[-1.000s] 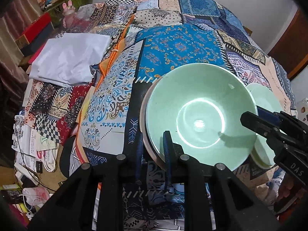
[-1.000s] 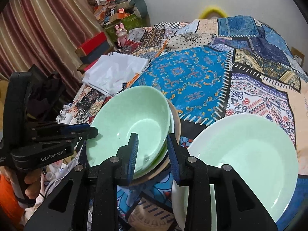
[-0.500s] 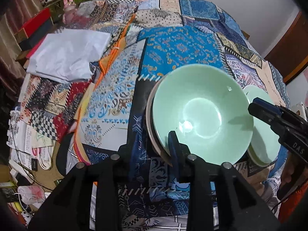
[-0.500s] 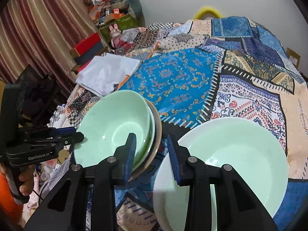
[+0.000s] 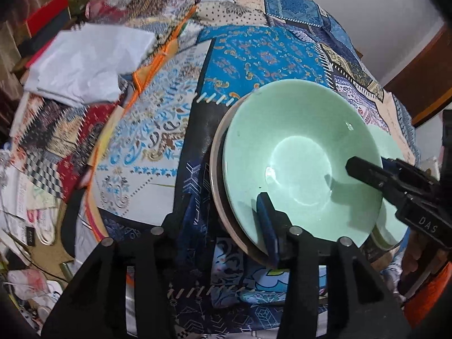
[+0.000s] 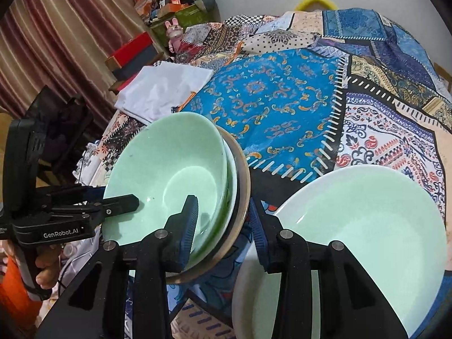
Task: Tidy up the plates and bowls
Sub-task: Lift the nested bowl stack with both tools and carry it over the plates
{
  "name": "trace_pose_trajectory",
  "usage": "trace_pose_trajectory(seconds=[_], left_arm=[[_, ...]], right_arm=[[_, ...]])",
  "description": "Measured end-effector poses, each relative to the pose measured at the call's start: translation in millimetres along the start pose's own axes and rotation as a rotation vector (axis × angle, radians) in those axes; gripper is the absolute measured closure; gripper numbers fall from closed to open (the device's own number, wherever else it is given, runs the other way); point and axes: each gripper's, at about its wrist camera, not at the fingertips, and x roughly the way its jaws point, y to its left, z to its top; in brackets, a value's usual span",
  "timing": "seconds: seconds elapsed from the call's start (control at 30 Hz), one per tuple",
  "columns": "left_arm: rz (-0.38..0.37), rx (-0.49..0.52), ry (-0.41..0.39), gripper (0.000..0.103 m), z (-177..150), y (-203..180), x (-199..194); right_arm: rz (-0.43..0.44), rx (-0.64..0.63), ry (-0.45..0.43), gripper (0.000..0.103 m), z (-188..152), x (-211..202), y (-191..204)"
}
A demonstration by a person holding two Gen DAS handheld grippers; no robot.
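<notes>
**Green bowl rests on the stack, both tongs straddling its rim**

The green bowl [image 5: 299, 163] sits nested on top of a stack: a second green rim shows just under it, and a tan-edged plate [image 5: 219, 197] lies beneath. The stack stands on a worktop covered by a patchwork cloth [image 5: 262, 53].

The left tongs [image 5: 226, 226] have just been opening; their fingers are spread across the near rim of the bowl, one inside it and one outside, with no clear pinch.

The right tongs [image 6: 223, 223] have also just been opening and straddle the bowl's opposite rim, one finger inside, the other outside the plate edge, the pads loose.

Just to the right of the bowl lies a wide pale green plate [image 6: 367, 226]. Beyond the bowl, to its left, is a folded white cloth [image 6: 163, 87].
</notes>
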Motion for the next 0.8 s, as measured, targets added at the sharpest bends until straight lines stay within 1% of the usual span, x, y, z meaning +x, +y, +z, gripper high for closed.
trace_pose_trajectory(seconds=[0.1, 0.23, 0.43, 0.53, 0.7, 0.8], left_arm=[[-0.031, -0.023, 0.021, 0.058, 2, 4, 6], [-0.023, -0.011, 0.02, 0.059, 4, -1, 11], [-0.024, 0.017, 0.012, 0.071, 3, -11, 13], [-0.003, 0.011, 0.005, 0.071, 2, -13, 12], [0.005, -0.028, 0.008, 0.071, 4, -13, 9], [0.007, -0.028, 0.005, 0.071, 5, -16, 6]], right_arm=[[0.007, 0.008, 0.015, 0.067, 0, 5, 0], [0.005, 0.01, 0.025, 0.067, -1, 10, 1], [-0.043, -0.018, 0.009, 0.068, -2, 11, 8], [-0.065, -0.03, -0.003, 0.068, -1, 10, 11], [-0.039, 0.004, 0.002, 0.069, 3, 9, 3], [-0.038, 0.011, -0.001, 0.069, 4, 8, 3]])
